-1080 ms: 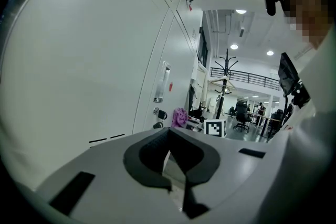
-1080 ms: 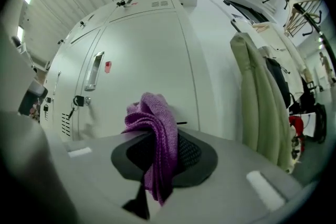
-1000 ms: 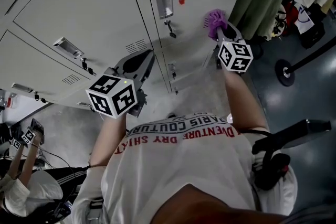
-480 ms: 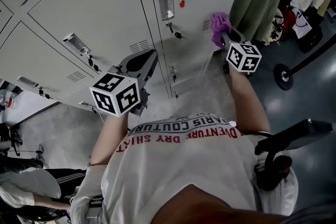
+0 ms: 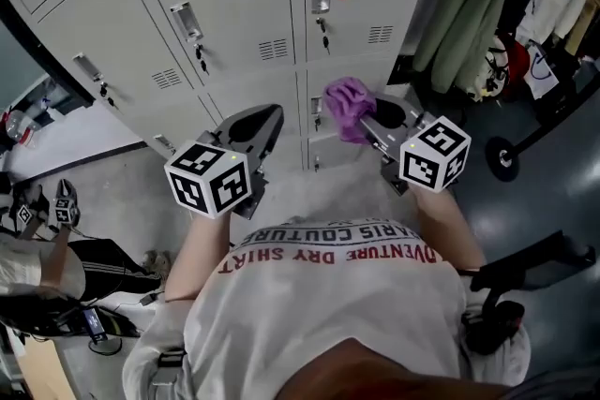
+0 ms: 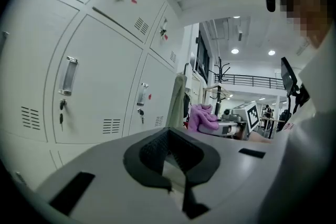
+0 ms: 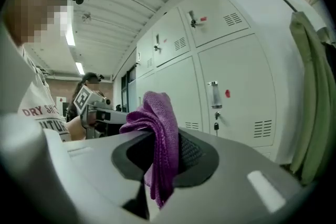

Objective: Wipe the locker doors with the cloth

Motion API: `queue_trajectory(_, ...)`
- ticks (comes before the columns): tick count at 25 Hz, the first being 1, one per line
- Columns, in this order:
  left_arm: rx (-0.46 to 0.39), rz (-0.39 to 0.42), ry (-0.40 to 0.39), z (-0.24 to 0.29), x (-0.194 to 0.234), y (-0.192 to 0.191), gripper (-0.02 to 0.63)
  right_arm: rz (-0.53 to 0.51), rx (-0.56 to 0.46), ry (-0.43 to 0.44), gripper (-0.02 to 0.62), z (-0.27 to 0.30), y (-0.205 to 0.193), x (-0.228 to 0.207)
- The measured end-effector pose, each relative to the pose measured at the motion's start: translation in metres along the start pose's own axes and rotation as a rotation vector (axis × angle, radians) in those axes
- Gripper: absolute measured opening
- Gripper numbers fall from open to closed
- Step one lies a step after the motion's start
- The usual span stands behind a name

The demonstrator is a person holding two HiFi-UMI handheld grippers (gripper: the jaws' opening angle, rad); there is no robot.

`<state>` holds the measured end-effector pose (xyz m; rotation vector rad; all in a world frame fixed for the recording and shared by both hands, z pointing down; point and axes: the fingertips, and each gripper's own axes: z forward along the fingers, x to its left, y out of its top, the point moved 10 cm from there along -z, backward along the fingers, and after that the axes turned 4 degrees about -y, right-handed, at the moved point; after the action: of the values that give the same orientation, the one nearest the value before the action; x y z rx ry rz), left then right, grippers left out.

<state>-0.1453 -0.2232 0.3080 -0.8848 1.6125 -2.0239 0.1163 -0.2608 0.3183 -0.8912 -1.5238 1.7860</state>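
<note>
Right gripper [image 7: 160,165] — its 2 jaws clamp the purple cloth [image 7: 157,128], which bunches up above them. Left gripper [image 6: 176,168] — jaws pressed together, nothing between. Beyond both stand the grey locker doors [image 5: 234,5].

The locker doors [image 5: 234,5] stand ahead of both hand-held grippers. The left hand-held gripper [image 5: 255,117] is before the lower doors, and the right hand-held gripper [image 5: 367,119] is beside it, with the cloth [image 5: 347,103] between its jaws. A hanging coat [image 5: 469,14] lies right of the locker doors.
</note>
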Motion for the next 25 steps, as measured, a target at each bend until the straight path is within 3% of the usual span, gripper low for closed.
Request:
queue_trajectory(9, -0.020, 0.005, 0.018, -0.107, -0.087, -0.037, -0.002, 0.089, -0.019, 0.018, 0.043, -0.072, -0.031, 0.113)
queue_trajectory(19, 0.029, -0.024, 0.039, -0.308, -0.219, -0.107, -0.002, 0.141, 0.061, 0.056, 0.043, -0.166, -0.079, 0.344)
queue_trajectory(25, 0.013, -0.001, 0.014, -0.394, -0.279, -0.104, -0.002, 0.154, 0.082, 0.054, 0.043, -0.206, -0.063, 0.442)
